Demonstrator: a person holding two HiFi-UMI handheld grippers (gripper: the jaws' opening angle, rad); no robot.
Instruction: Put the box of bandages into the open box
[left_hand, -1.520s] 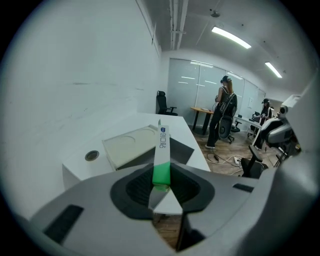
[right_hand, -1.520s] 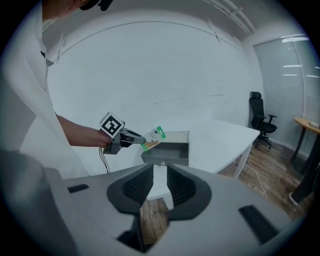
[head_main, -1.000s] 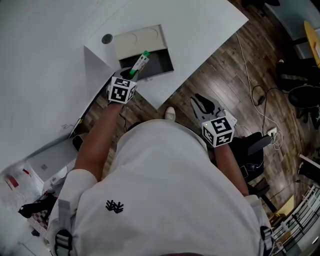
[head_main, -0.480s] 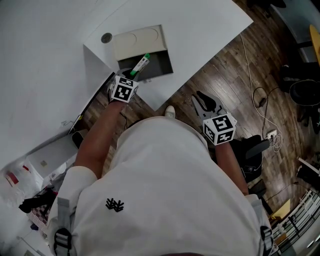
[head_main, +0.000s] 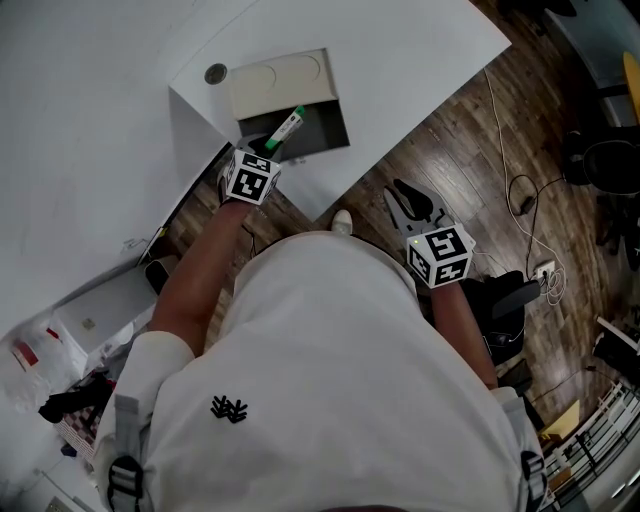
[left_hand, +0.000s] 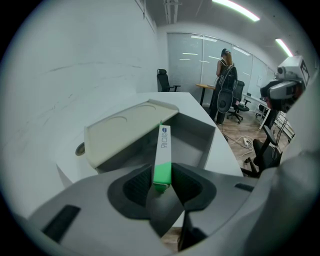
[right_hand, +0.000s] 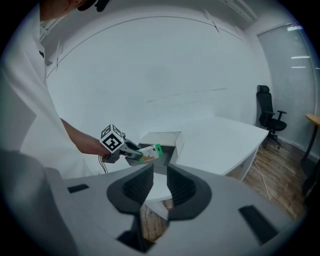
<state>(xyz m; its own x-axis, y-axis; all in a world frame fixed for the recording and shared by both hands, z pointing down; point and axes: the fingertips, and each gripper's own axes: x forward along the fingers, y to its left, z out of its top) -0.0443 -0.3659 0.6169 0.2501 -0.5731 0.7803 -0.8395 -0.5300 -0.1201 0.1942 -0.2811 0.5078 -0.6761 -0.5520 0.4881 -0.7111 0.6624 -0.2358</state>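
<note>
Over the grey open box w/ beige lid flap (head_main: 322, 120), on the curved white table (head_main: 400, 60), the left gripper (head_main: 266, 152) clamps the slim white-and-green box of bandages (head_main: 286, 127) by its green end. The white end points into the cavity; can't tell if it touches. Head view hides those jaws under the marker cube. The left gripper view shows both pads (left_hand: 137, 186) tight on the carton's sides. The right gripper (head_main: 405, 205) hangs over the dark wood floor (head_main: 450, 150), off the table edge. Its own view has the pads (right_hand: 180, 187) a narrow gap apart, nothing btwn, and gives the only side look at the carton. A white shirt (head_main: 330, 400) blocks the lower head view.
</note>
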